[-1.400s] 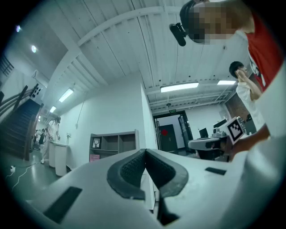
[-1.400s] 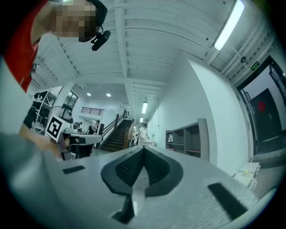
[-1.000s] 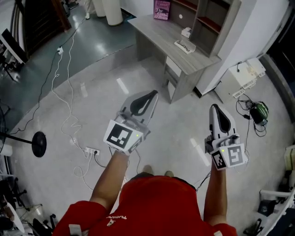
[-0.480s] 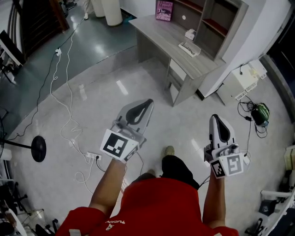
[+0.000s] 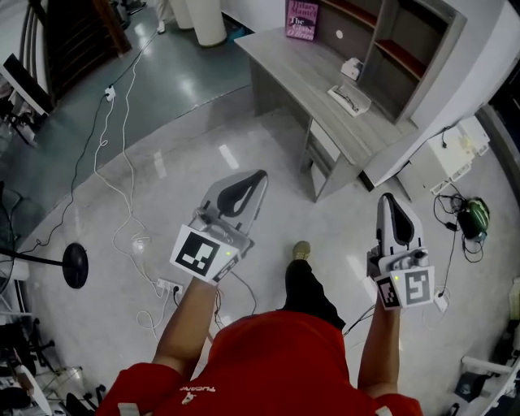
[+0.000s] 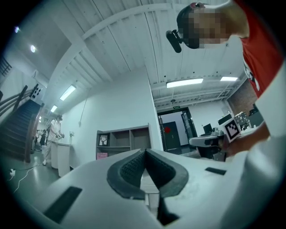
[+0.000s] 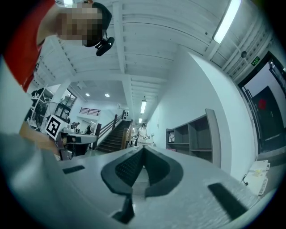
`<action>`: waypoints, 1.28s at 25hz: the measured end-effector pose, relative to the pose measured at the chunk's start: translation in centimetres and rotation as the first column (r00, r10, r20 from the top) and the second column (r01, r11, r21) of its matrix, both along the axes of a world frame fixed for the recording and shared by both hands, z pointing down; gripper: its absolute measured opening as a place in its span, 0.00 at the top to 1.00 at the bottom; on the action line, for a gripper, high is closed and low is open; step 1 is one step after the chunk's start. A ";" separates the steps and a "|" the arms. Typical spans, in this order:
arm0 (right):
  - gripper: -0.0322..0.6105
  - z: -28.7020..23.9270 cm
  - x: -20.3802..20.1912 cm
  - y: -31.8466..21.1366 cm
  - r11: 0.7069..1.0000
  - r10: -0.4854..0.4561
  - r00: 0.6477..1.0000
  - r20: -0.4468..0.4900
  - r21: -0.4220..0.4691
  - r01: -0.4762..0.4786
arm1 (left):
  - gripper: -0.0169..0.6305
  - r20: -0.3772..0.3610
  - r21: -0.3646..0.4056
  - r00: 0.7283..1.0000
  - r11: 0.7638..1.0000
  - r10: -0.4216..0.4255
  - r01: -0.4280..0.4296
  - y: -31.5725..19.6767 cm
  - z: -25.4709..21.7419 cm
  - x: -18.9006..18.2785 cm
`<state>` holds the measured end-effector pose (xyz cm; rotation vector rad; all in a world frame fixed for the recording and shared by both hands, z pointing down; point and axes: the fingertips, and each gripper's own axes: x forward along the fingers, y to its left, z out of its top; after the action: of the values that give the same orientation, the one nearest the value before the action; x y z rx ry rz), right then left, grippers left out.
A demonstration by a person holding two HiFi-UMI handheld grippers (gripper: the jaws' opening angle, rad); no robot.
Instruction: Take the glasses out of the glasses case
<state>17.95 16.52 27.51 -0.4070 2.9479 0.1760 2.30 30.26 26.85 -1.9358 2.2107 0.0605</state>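
Observation:
A grey desk (image 5: 313, 77) stands ahead in the head view. On it lie a small white object (image 5: 352, 67) and a flat pale item with dark marks (image 5: 349, 98); at this distance I cannot tell which is the glasses case. My left gripper (image 5: 258, 176) is held out over the floor, short of the desk, jaws shut and empty. My right gripper (image 5: 387, 199) is level with it at the right, also shut and empty. The left gripper view shows the left gripper (image 6: 145, 153) with its pads pressed together. In the right gripper view the right gripper (image 7: 143, 150) looks the same.
A shelf unit (image 5: 410, 45) and a pink book (image 5: 301, 18) stand at the desk's back. White cables and a power strip (image 5: 166, 286) lie on the floor at left, by a black round stand base (image 5: 75, 265). White boxes (image 5: 443, 158) and a green item (image 5: 475, 218) are at right.
The person has stepped toward the desk, which now sits lower and nearer in the head view. Both grippers moved forward together and stayed shut.

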 end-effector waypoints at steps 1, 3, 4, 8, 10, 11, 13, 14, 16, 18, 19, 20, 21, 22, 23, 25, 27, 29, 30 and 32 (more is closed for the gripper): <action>0.94 0.0 -1.0 -1.4 1.000 0.000 1.000 -0.003 0.005 0.000 | 0.96 0.003 -0.006 1.000 1.000 -0.002 0.002 -1.5 0.0 -1.1; 0.94 -0.1 -3.1 -4.6 1.000 -0.001 1.000 -0.005 0.010 0.001 | 0.96 0.012 -0.017 1.000 1.000 -0.001 0.001 -4.8 -0.3 -3.1; 0.94 -0.2 -4.0 -6.4 1.000 0.000 1.000 -0.006 0.010 0.000 | 0.96 0.017 -0.021 1.000 1.000 0.001 -0.001 -6.6 -0.5 -4.1; 0.94 -0.5 -7.6 -14.2 1.000 0.000 1.000 -0.005 0.007 0.000 | 0.96 0.029 -0.021 1.000 1.000 0.009 -0.008 -14.2 -1.4 -7.8; 0.94 -0.5 -9.4 -17.9 1.000 0.000 1.000 -0.005 0.000 0.000 | 0.96 0.031 -0.030 0.999 0.999 0.011 -0.010 -17.9 -1.5 -9.7; 0.94 -0.6 -10.2 -19.5 1.000 -0.001 1.000 -0.005 -0.003 0.001 | 0.96 0.032 -0.037 0.999 0.999 0.012 -0.011 -19.6 -1.5 -10.5; 0.94 -0.6 -11.5 -22.5 1.000 -0.006 1.000 -0.008 -0.006 0.006 | 0.96 0.035 -0.045 0.999 0.999 0.017 -0.015 -22.6 -1.6 -11.8; 0.94 -0.5 -12.1 -23.7 1.000 -0.008 1.000 -0.010 -0.008 0.008 | 0.96 0.038 -0.047 0.999 0.999 0.020 -0.018 -23.9 -1.6 -12.3; 0.94 -0.4 -13.1 -25.8 1.000 -0.013 1.000 -0.013 -0.011 0.013 | 0.96 0.044 -0.057 0.999 0.998 0.028 -0.025 -26.2 -1.5 -13.1; 0.94 -0.1 -13.9 -27.1 1.000 -0.020 1.000 -0.018 -0.015 0.020 | 0.96 0.050 -0.077 0.998 0.996 0.040 -0.036 -28.1 -1.2 -13.8; 0.94 0.0 -14.3 -27.6 1.000 -0.022 1.000 -0.020 -0.016 0.022 | 0.96 0.054 -0.089 0.997 0.995 0.048 -0.043 -29.0 -1.0 -14.0; 0.94 0.0 -14.6 -28.0 1.000 -0.023 1.000 -0.021 -0.017 0.022 | 0.96 0.058 -0.101 0.997 0.994 0.058 -0.052 -29.8 -0.8 -14.3; 0.94 0.0 -14.9 -28.5 1.000 -0.022 1.000 -0.021 -0.018 0.022 | 0.96 0.063 -0.113 0.996 0.992 0.069 -0.062 -30.6 -0.6 -14.5; 0.94 0.0 -15.2 -28.9 1.000 -0.020 1.000 -0.019 -0.021 0.020 | 0.96 0.068 -0.126 0.994 0.989 0.082 -0.073 -31.5 -0.3 -14.7; 0.94 0.0 -15.5 -29.3 1.000 -0.017 1.000 -0.018 -0.023 0.017 | 0.96 0.073 -0.139 0.993 0.987 0.095 -0.084 -32.3 0.0 -14.9; 0.94 0.3 -16.1 -30.0 1.000 -0.009 1.000 -0.020 -0.024 0.009 | 0.96 0.083 -0.157 0.989 0.981 0.124 -0.110 -34.1 0.7 -15.5; 0.94 0.6 -16.7 -30.7 1.000 0.003 1.000 -0.030 -0.023 -0.004 | 0.96 0.088 -0.174 0.984 0.975 0.158 -0.141 -35.8 1.5 -16.2; 0.94 1.1 -17.4 -31.4 0.999 0.022 0.999 -0.042 -0.023 -0.023 | 0.96 0.078 -0.212 0.977 0.961 0.199 -0.179 -37.5 2.9 -16.8; 0.94 1.3 -17.7 -31.8 0.999 0.032 0.998 -0.047 -0.023 -0.033 | 0.96 0.073 -0.229 0.973 0.953 0.219 -0.198 -38.4 3.5 -17.2; 0.94 1.6 -18.7 -32.6 0.998 0.058 0.997 -0.056 -0.019 -0.059 | 0.96 0.073 -0.239 0.962 0.941 0.262 -0.238 -40.2 4.2 -17.9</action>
<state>-0.74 -16.09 29.06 -0.5000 2.9967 0.1663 -15.58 -9.96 31.09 -2.2770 1.9665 -0.2632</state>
